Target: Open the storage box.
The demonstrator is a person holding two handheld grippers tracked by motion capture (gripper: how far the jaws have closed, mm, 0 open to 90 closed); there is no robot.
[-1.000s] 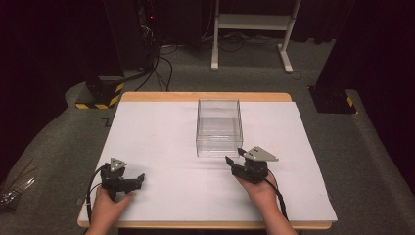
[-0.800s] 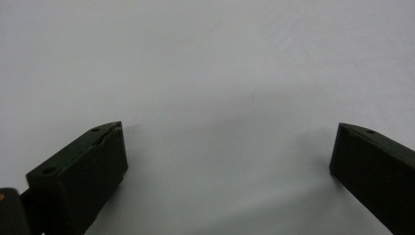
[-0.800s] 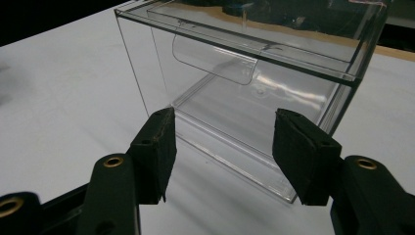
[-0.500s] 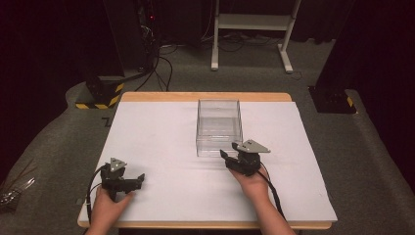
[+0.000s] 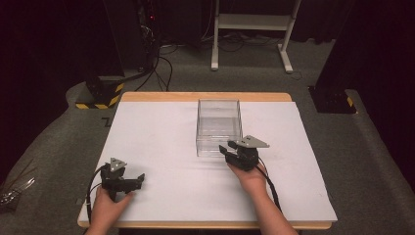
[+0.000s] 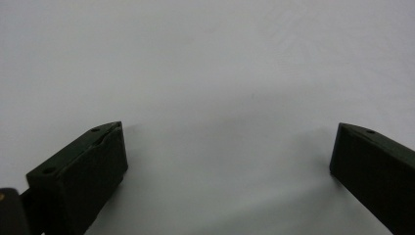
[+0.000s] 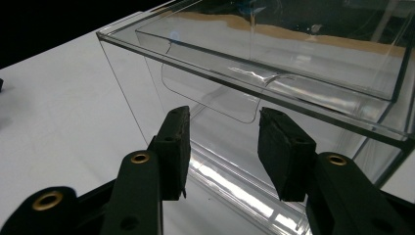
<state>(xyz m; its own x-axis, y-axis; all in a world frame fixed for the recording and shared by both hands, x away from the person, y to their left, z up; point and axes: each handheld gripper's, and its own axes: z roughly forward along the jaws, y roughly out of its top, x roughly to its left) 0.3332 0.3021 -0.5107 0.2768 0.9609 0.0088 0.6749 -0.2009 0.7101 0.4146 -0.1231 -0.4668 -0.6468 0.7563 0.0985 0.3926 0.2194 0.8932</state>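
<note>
At the near face of the clear plastic box [image 5: 219, 126], we held the right gripper [image 5: 226, 149] with its jaws partly parted and nothing between them, the black pads [image 7: 175, 147] standing just short of the transparent wall. In the right gripper view [image 7: 222, 152] the tips pointed at a rounded tab [image 7: 210, 100] set in the front panel of what looked to us like an inner drawer, and we could not tell whether either pad already touched the plastic. The box stood upright at the middle of the white table cover [image 5: 161, 132], toward its far half, and appeared to hold nothing.

Our left gripper [image 5: 138, 179] rested low at the near left corner of the cover, well apart from the box, its jaws spread wide over bare white surface in the left gripper view [image 6: 227, 156] and gripping nothing.

We judged the step in hand to be the approach: the right hand [image 5: 252, 178] lining up on the front of the box, with no grasp yet made. The next move, as we read it, called for easing the pads forward around the tab or the front edge, closing on it squarely, and then pulling straight back. Because the box was light and sat loose on the smooth cover, we thought it might slide with the pull unless the left gripper came across to steady it.
</note>
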